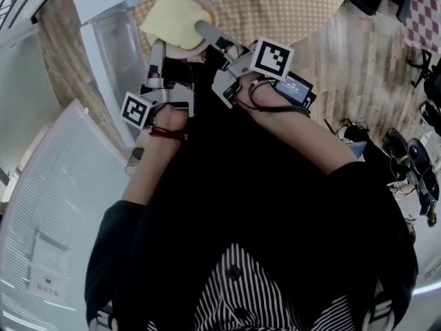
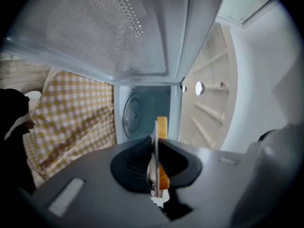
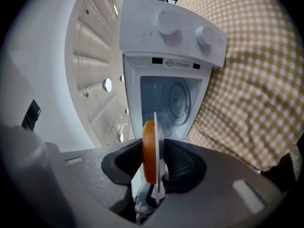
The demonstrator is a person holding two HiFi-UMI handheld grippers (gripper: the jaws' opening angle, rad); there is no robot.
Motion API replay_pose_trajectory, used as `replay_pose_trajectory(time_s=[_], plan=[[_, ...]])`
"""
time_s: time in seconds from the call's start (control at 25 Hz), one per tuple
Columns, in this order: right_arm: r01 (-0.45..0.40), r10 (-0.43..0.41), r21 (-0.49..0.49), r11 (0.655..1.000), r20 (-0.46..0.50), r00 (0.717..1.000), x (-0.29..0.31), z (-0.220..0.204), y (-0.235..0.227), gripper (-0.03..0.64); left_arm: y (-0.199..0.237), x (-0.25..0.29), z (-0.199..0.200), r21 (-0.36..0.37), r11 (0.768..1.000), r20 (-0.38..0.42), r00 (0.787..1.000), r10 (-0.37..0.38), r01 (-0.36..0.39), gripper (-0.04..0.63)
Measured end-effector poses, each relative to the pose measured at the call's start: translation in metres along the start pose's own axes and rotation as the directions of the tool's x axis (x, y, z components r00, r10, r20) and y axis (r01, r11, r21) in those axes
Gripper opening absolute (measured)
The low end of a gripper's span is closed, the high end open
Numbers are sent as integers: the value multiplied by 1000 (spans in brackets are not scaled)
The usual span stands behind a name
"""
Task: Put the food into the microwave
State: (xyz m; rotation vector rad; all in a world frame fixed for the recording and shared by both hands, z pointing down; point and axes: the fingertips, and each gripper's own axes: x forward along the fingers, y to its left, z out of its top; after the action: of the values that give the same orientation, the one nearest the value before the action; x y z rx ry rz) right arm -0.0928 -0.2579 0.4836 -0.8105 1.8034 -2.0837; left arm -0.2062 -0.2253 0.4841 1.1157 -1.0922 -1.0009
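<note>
Toast slice (image 1: 172, 19): pale yellow, squarish, flat on small round plate (image 1: 182, 52); orange-brown crust edge shows in both gripper views. Left tongs (image 1: 158, 48) pinch plate rim on near-left side. Right tongs (image 1: 204, 30) pinch rim on right side. Plate carried between both tongs, outside open microwave (image 3: 167, 56), facing its cavity, beside checked cloth (image 1: 275, 12) on surface.
</note>
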Motion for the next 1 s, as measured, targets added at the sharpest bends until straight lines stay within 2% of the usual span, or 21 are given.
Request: replay_pose_trajectory(time_s=[0.2,0.44,0.64,1.0], plan=[[12,-12,-9,1000,-5,1000,-1,1,-8,127,8,2,0,6,1000,4,1000,6,-6,38],[-18,17,-53,998,-12,1000,2,2,-9,127,10,2,2,-3,1000,0,1000,-26,26,38],[17,-17,10,1000,-3,1000,6,0,-33,127,29,4,5,17,1000,-1,1000,16,-15,38],[16,-17,6,1000,19,1000,24,36,-50,126,50,44,6,18,999,-18,999,32,-32,38]])
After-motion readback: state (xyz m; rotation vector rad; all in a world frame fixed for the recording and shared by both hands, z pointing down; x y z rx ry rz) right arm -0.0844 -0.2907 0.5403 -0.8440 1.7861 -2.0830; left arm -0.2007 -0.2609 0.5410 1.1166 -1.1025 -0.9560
